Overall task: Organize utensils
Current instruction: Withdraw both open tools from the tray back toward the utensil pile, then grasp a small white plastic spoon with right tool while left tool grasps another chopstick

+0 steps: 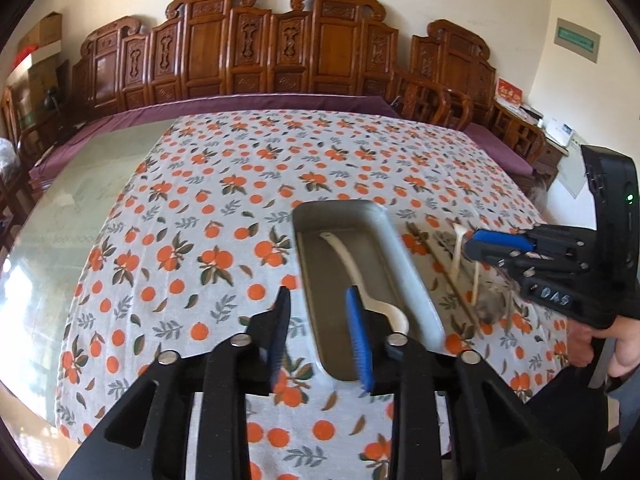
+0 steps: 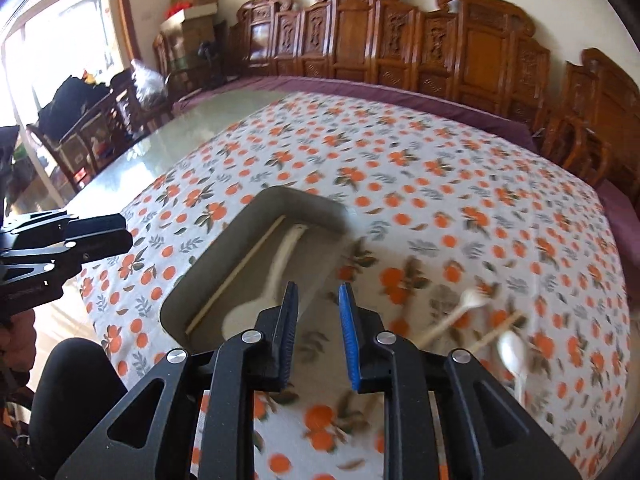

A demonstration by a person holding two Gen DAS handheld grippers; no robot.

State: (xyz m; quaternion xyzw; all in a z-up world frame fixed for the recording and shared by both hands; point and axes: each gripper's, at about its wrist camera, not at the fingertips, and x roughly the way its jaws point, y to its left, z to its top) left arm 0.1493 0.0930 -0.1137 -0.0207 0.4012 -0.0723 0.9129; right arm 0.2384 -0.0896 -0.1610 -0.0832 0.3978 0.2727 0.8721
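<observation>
A grey oblong tray [image 1: 376, 216] [image 2: 256, 208] lies on the orange-print cloth. In it are a white spoon [image 1: 352, 268] [image 2: 276, 268] and one wooden chopstick [image 2: 240, 272]. My left gripper [image 1: 320, 336] hovers over the tray's near left part, its jaws apart with nothing between them. My right gripper [image 2: 319, 332] hangs above the tray's right rim, also open and empty. Each shows in the other's view: the right gripper [image 1: 474, 242] and the left gripper [image 2: 126, 230]. Right of the tray, two white spoons [image 2: 460, 312] [image 2: 516, 356] and wooden chopsticks [image 2: 496, 332] [image 1: 452, 276] lie loose, blurred.
The cloth [image 1: 224, 200] covers part of a glass-topped table [image 1: 80, 184] with a purple border. Carved wooden chairs [image 1: 248, 48] line the far side. A person's hand [image 1: 592, 344] holds the right gripper's handle, and a dark knee [image 2: 72, 384] sits at the table's near edge.
</observation>
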